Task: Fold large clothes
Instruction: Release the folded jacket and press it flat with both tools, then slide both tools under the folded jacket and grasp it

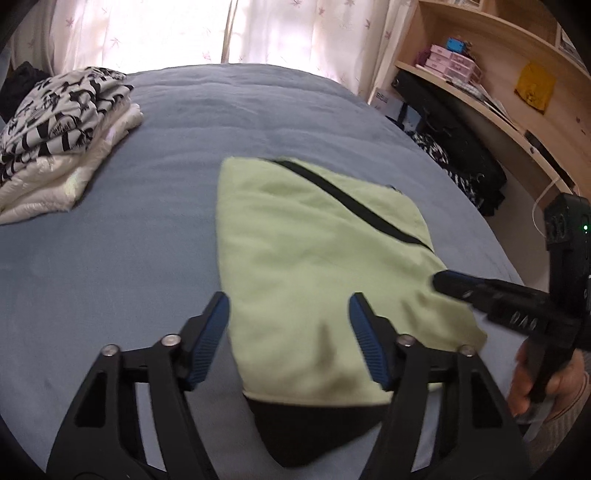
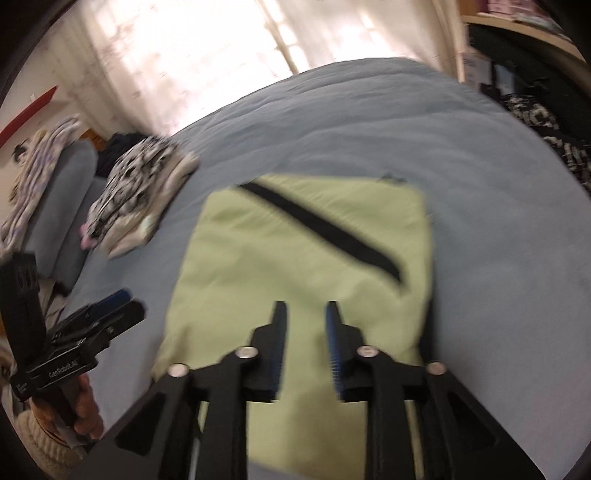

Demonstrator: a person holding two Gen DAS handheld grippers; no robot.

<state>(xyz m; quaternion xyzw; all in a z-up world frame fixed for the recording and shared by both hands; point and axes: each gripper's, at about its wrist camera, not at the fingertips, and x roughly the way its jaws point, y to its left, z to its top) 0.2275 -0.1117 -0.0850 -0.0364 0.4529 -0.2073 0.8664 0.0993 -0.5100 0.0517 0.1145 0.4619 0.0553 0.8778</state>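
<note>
Bed (image 1: 147, 221): blue cover, folded green garment (image 1: 314, 258) lying flat.
Left tongs (image 1: 288, 317): above its near edge, parted, empty.
Right tongs (image 2: 306, 314): above it, narrowly parted, empty.

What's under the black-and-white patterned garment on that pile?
Under the patterned garment lie folded white clothes, stacked on the blue bedcover. How many white pieces, and anything deeper in the pile, is covered and cannot be told.

left wrist: looks down along fingers, close above bed (image 1: 147, 221) | right wrist: same, tilted, blurred | shared: green garment (image 1: 314, 258) (image 2: 295, 251), folded pile (image 1: 55, 140) (image 2: 136, 192), curtains (image 1: 147, 29) (image 2: 203, 55)
</note>
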